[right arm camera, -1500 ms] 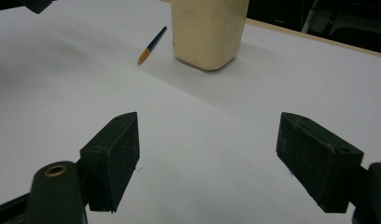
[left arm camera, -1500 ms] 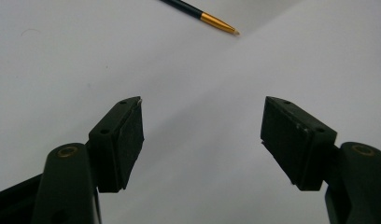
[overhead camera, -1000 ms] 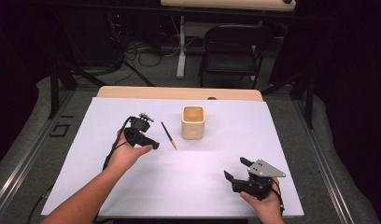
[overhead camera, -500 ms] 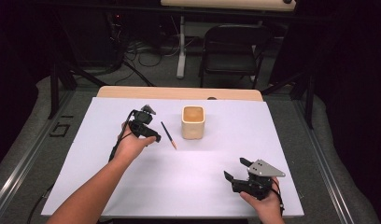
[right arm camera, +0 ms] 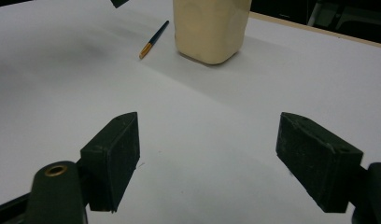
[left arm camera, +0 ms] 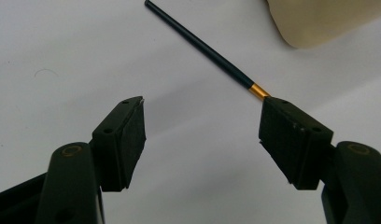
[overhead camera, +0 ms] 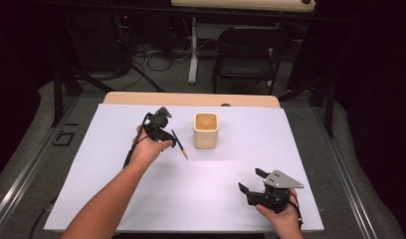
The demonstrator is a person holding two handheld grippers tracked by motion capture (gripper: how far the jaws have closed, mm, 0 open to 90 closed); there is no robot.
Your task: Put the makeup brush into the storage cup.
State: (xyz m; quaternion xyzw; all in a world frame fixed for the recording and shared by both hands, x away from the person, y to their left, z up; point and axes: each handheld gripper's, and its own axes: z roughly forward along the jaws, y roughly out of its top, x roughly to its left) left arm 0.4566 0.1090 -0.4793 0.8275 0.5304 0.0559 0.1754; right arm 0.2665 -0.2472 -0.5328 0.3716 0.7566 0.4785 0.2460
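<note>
I have brought the left gripper (overhead camera: 163,130) across the worktop (overhead camera: 141,199) over the last second, toward the pencil (overhead camera: 180,145), and that is the one thing that has changed; the right gripper (overhead camera: 251,183) has kept its place near my edge of the worktop. In the left gripper view (left arm camera: 202,140) the fingers (left arm camera: 125,135) stand wide apart with nothing between them, only bare white worktop. The pencil (left arm camera: 202,49) lies flat ahead of them, running slantwise away, and its gold band and near end sit right at the tip of the finger on the right of that view, possibly just behind it; I cannot tell whether they touch. The cream cup (left arm camera: 319,21) stands beyond, past the pencil's far side.

So the approach is nearly made, but I judge the pencil is off to one side of the gap rather than in it. I would shift the fingers sideways until the shaft crosses between both pads, then lower and close.

The right gripper's fingers (right arm camera: 111,154) are also spread and empty, well apart from the cup (right arm camera: 209,28) and the pencil (right arm camera: 153,39), waiting.
</note>
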